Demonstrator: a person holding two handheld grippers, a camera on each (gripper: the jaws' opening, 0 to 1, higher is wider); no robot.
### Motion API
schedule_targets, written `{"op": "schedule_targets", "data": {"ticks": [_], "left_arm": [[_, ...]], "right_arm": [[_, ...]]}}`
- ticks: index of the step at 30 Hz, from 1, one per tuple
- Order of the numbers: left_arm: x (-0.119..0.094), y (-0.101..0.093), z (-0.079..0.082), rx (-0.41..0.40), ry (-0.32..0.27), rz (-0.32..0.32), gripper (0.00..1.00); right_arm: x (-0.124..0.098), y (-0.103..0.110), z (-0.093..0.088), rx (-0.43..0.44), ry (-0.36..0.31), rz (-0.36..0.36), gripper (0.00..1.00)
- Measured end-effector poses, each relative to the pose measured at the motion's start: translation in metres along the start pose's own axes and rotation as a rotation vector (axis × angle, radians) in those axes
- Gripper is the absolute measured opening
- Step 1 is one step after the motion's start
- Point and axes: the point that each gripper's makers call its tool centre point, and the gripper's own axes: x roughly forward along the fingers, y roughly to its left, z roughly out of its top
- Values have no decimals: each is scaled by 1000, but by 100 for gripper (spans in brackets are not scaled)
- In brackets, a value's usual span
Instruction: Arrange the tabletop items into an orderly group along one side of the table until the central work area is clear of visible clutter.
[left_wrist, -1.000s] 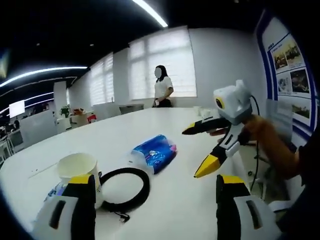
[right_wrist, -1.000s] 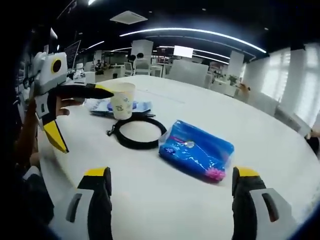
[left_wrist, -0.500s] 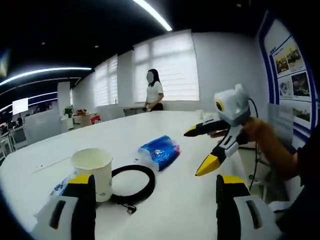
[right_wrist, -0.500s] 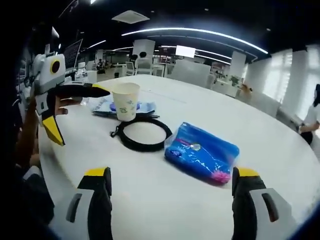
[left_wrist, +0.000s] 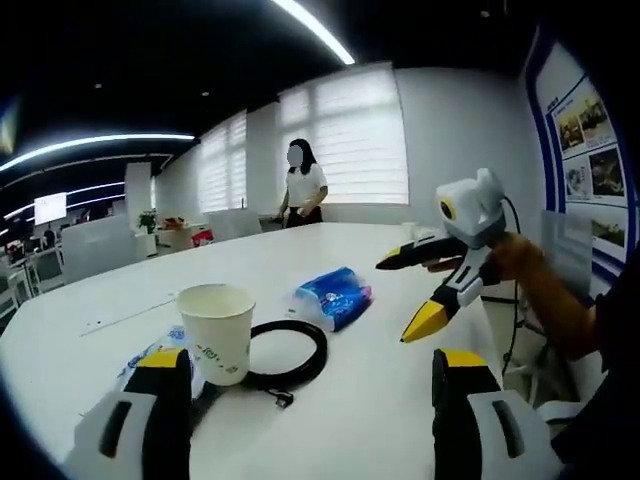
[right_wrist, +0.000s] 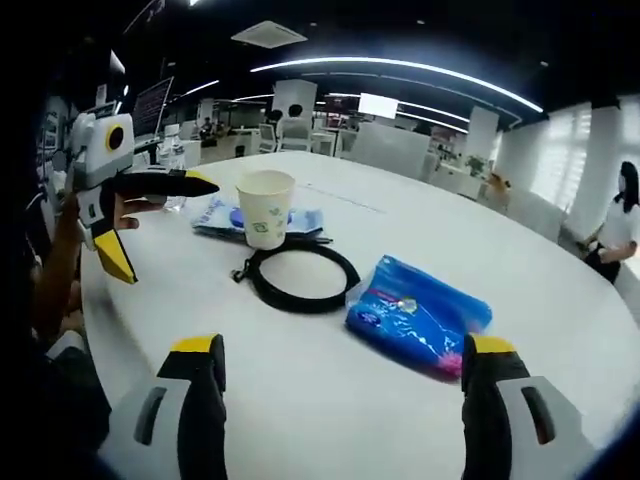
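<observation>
In the left gripper view, the left gripper (left_wrist: 310, 420) stood wide, holding nothing; a paper cup (left_wrist: 215, 332) at nine o'clock touched a black cable coil (left_wrist: 290, 352), a blue packet (left_wrist: 335, 296) beyond. In the right gripper view, the right gripper (right_wrist: 340, 415) gaped wide and bare near the packet at three o'clock.
</observation>
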Motion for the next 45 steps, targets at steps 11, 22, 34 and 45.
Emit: {"op": "schedule_targets", "data": {"ticks": [11, 22, 34, 45], "left_arm": [[-15, 8, -6, -6, -3, 23, 100], [-31, 15, -13, -4, -7, 44, 100], [-44, 17, -19, -3, -14, 67, 100], [-57, 21, -24, 6, -16, 83, 100]], "right_arm": [[1, 12, 5, -20, -3, 15, 89], [5, 32, 12, -33, -17, 42, 85], [9, 43, 26, -69, -52, 72, 69], [13, 53, 40, -105, -71, 89, 66]]}}
